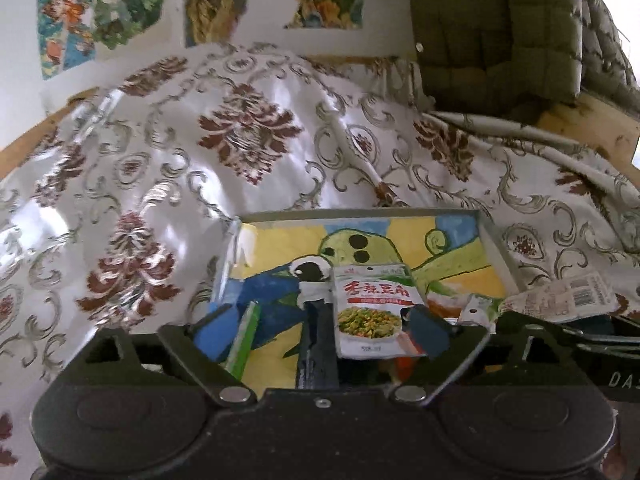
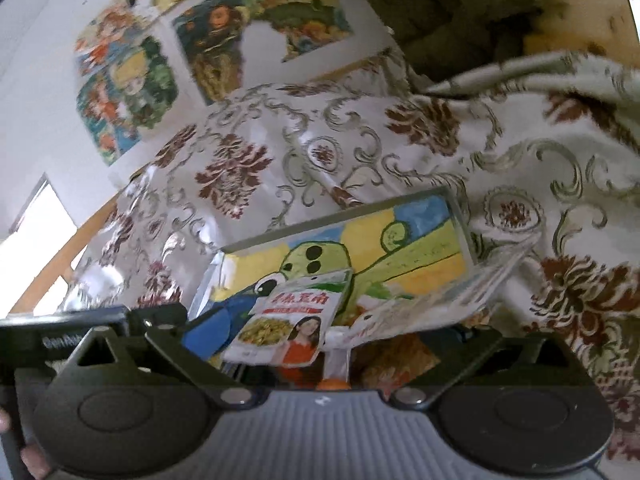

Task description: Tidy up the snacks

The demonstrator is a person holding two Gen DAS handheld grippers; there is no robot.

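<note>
A clear-walled tray (image 1: 360,214) with a painted yellow, green and blue floor lies on the patterned cloth. In it rests a silver snack packet (image 1: 372,308) with red lettering and a picture of a green dish. My left gripper (image 1: 320,332) is open, its blue pads wide apart on either side of the packet's lower end; the right pad overlaps its corner. A green packet edge (image 1: 244,340) and a dark packet (image 1: 316,344) lie beside it. In the right wrist view my right gripper (image 2: 336,332) is open over the same tray (image 2: 340,216) and packet (image 2: 288,328); a white crinkled packet (image 2: 420,308) hides its right finger.
The white packet with a barcode (image 1: 560,300) lies over the tray's right rim. A white cloth with brown floral pattern (image 1: 248,132) covers the surface in folds. Pictures (image 1: 100,12) hang on the wall behind. A quilted olive cushion (image 1: 500,28) sits at the back right.
</note>
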